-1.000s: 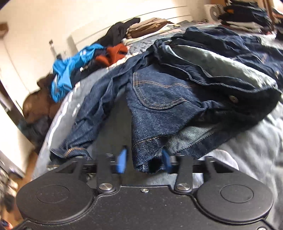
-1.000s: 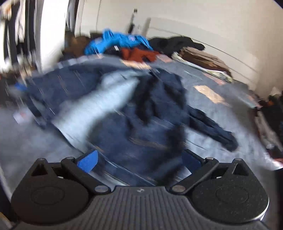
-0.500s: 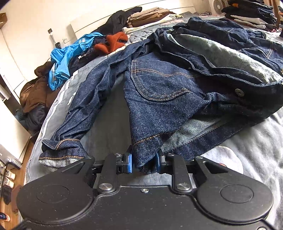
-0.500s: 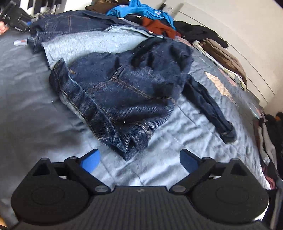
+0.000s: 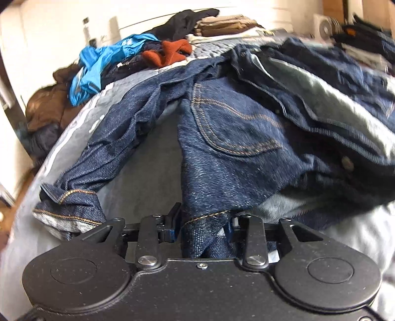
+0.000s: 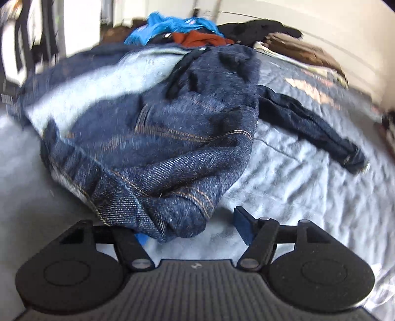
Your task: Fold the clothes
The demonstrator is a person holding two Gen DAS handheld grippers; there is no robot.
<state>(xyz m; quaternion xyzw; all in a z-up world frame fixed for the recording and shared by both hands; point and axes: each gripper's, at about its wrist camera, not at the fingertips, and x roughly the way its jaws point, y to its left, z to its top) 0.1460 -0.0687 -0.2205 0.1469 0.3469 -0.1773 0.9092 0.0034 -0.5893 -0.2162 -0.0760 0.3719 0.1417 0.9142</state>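
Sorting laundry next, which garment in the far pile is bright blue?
The crumpled blue top at the pile's left end; the rust-orange piece beside it and the black one aren't.

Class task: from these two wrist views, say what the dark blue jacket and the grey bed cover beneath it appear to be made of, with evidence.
Dark blue jacket: most likely denim, matte; diagonal twill weave with pale flecks, tan contrast stitching, a metal button, and a paler inside face. Grey bed cover: probably a soft woven cotton-type fabric, matte, creased into fine wrinkles; the exact fibre cannot be told.
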